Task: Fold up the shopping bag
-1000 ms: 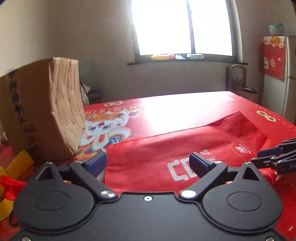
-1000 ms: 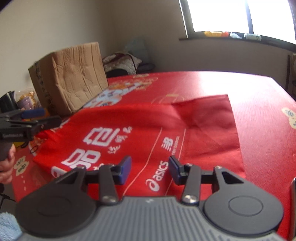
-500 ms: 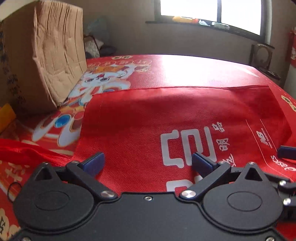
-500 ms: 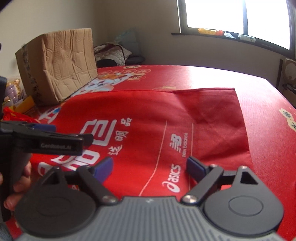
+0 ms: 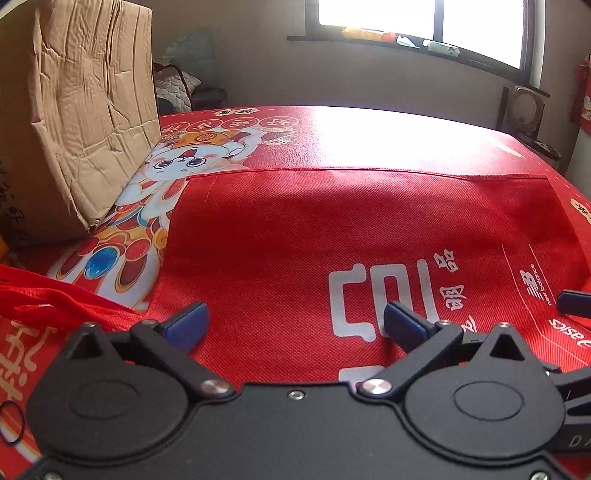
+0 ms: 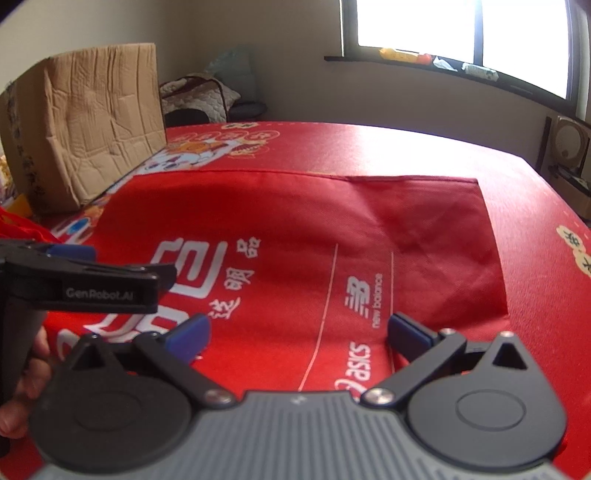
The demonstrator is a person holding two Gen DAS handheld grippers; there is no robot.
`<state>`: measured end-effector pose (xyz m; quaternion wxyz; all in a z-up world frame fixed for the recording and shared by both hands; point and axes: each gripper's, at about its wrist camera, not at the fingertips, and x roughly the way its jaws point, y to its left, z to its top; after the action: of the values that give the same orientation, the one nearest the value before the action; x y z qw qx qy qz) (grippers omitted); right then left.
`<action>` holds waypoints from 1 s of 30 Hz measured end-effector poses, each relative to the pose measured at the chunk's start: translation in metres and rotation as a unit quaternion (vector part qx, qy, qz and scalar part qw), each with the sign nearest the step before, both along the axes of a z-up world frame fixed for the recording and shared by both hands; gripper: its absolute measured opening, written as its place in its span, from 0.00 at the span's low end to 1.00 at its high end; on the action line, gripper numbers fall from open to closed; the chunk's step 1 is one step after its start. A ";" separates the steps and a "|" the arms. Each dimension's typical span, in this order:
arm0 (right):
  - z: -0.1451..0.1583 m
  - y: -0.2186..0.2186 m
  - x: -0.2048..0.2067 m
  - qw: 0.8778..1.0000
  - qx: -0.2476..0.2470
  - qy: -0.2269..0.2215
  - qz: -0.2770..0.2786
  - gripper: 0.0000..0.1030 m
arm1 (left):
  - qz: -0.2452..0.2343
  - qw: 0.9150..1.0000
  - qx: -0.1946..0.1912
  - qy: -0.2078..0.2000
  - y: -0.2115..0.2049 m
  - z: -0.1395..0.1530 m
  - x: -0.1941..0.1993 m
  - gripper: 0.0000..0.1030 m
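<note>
A red fabric shopping bag (image 5: 332,236) with white printed characters and logos lies flat on the red patterned tablecloth (image 5: 369,136). It also shows in the right wrist view (image 6: 295,236). My left gripper (image 5: 295,319) is open and empty, low over the bag's near edge. My right gripper (image 6: 297,328) is open and empty, over the bag's near edge by the logos. The left gripper shows at the left of the right wrist view (image 6: 110,273). A red bag handle (image 5: 48,302) lies at the near left.
A worn cardboard box (image 5: 85,110) stands on the table at the left; it also shows in the right wrist view (image 6: 88,118). Beyond the table are a window (image 5: 424,18), a cushioned seat (image 6: 207,99) and a small round device (image 5: 524,110) at the right.
Both grippers have moved forward and lower over the bag. My right gripper's jaws have opened wider. The bag lies flatter and fills more of both views.
</note>
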<state>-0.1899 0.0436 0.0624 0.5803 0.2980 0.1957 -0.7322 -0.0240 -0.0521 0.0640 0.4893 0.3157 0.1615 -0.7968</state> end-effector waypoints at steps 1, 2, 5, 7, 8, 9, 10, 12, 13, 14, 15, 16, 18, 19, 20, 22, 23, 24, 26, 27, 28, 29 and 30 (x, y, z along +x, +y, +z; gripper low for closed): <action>0.000 0.000 0.001 1.000 0.001 0.002 0.000 0.99 | -0.001 1.000 -0.001 0.001 0.001 0.000 0.000 1.00; 0.000 0.001 -0.001 1.000 -0.002 -0.003 0.000 0.99 | -0.002 1.000 -0.001 0.003 0.003 0.000 0.001 1.00; -0.001 0.003 -0.004 1.000 -0.008 -0.013 0.000 0.99 | -0.006 1.000 -0.001 0.004 0.006 0.000 0.001 1.00; 0.000 0.003 -0.004 1.000 -0.009 -0.014 -0.001 0.99 | -0.007 1.000 -0.001 0.005 0.005 0.000 0.002 1.00; 0.000 0.003 -0.004 1.000 -0.009 -0.013 -0.001 0.99 | -0.007 1.000 -0.001 0.005 0.005 0.000 0.002 1.00; -0.001 0.002 -0.002 1.000 -0.006 -0.008 -0.001 0.99 | -0.007 1.000 -0.001 0.005 0.005 0.000 0.002 1.00; -0.001 0.000 0.000 1.000 -0.002 0.000 -0.001 0.99 | -0.007 1.000 -0.001 0.005 0.004 0.000 0.002 1.00; 0.000 -0.002 0.006 1.000 0.005 0.018 -0.001 0.99 | -0.008 1.000 0.000 0.005 0.004 0.000 0.002 1.00; -0.001 -0.001 0.005 1.000 0.005 0.016 -0.003 0.99 | -0.008 1.000 0.000 0.006 0.003 0.000 0.002 1.00; -0.001 -0.001 0.005 1.000 0.005 0.014 -0.004 0.99 | -0.008 1.000 0.000 0.006 0.003 0.000 0.002 1.00; -0.001 0.000 0.004 1.000 0.004 0.012 -0.004 0.99 | -0.009 1.000 0.000 0.006 0.003 0.000 0.002 1.00; -0.001 0.000 0.005 1.000 0.005 0.014 -0.005 0.99 | -0.009 1.000 0.000 0.006 0.004 0.000 0.002 1.00; -0.001 0.000 0.006 1.000 0.005 0.016 -0.008 0.99 | -0.010 1.000 0.000 0.006 0.003 -0.001 0.003 1.00; -0.001 0.000 0.006 1.000 0.005 0.017 -0.009 0.99 | -0.011 1.000 0.000 0.006 0.003 -0.001 0.003 1.00; -0.001 0.000 0.007 1.000 0.005 0.019 -0.011 0.99 | -0.012 1.000 0.000 0.007 0.004 -0.001 0.003 1.00; -0.001 0.001 0.008 1.000 0.005 0.021 -0.014 0.99 | -0.014 1.000 0.000 0.007 0.004 -0.001 0.003 1.00; -0.001 0.001 0.009 1.000 0.005 0.022 -0.015 0.99 | -0.014 1.000 0.000 0.007 0.004 -0.001 0.004 1.00; -0.002 0.001 0.009 1.000 0.005 0.022 -0.015 0.99 | -0.015 1.000 0.000 0.007 0.004 -0.001 0.004 1.00; -0.002 0.001 0.009 1.000 0.005 0.022 -0.015 0.99 | -0.017 1.000 0.000 0.007 0.005 0.000 0.004 1.00; -0.002 0.001 0.008 1.000 0.006 0.020 -0.015 0.99 | -0.018 1.000 0.000 0.006 0.005 0.000 0.004 1.00; -0.002 0.001 0.007 1.000 0.006 0.018 -0.015 0.99 | -0.019 1.000 0.000 0.006 0.005 0.000 0.004 1.00; -0.002 0.001 0.007 1.000 0.006 0.018 -0.015 0.99 | -0.019 1.000 0.000 0.007 0.005 -0.001 0.004 1.00; -0.002 0.001 0.007 1.000 0.006 0.018 -0.015 0.99 | -0.018 1.000 0.000 0.007 0.005 -0.001 0.004 1.00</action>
<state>-0.1827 0.0445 0.0601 0.5639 0.2909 0.2057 -0.7451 -0.0202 -0.0472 0.0633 0.4736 0.3131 0.1585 -0.8078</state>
